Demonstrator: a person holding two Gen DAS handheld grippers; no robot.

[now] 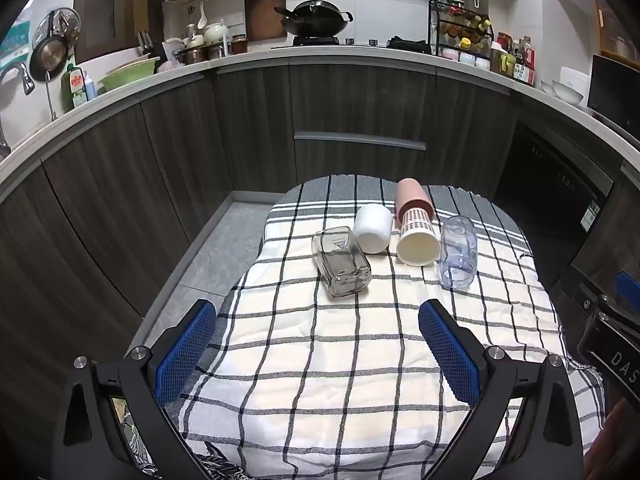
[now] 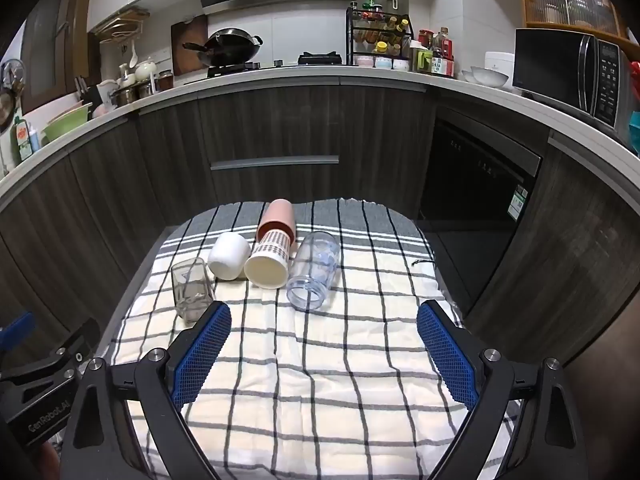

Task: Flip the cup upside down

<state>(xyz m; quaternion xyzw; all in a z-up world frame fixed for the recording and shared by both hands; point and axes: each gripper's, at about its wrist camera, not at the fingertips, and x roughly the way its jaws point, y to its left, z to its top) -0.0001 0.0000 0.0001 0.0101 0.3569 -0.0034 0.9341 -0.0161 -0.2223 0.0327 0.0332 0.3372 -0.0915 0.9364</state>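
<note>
Several cups lie on their sides in a row on a checked cloth (image 1: 340,360) (image 2: 320,380). From left: a square clear glass (image 1: 341,266) (image 2: 191,288), a white cup (image 1: 373,228) (image 2: 230,256), a cream cup with a brown dotted pattern (image 1: 416,240) (image 2: 269,262) with a pink cup (image 1: 412,196) (image 2: 278,216) behind it, and a clear bluish tumbler (image 1: 458,256) (image 2: 314,270). My left gripper (image 1: 316,316) is open and empty, short of the square glass. My right gripper (image 2: 324,320) is open and empty, short of the tumbler.
The cloth covers a small table whose edges drop to a grey floor (image 1: 216,248). Dark wood kitchen cabinets (image 1: 248,128) (image 2: 280,128) stand behind, with a cluttered counter, a wok (image 1: 316,20) and a microwave (image 2: 568,68). The other gripper's body shows at each frame edge (image 1: 612,344) (image 2: 44,392).
</note>
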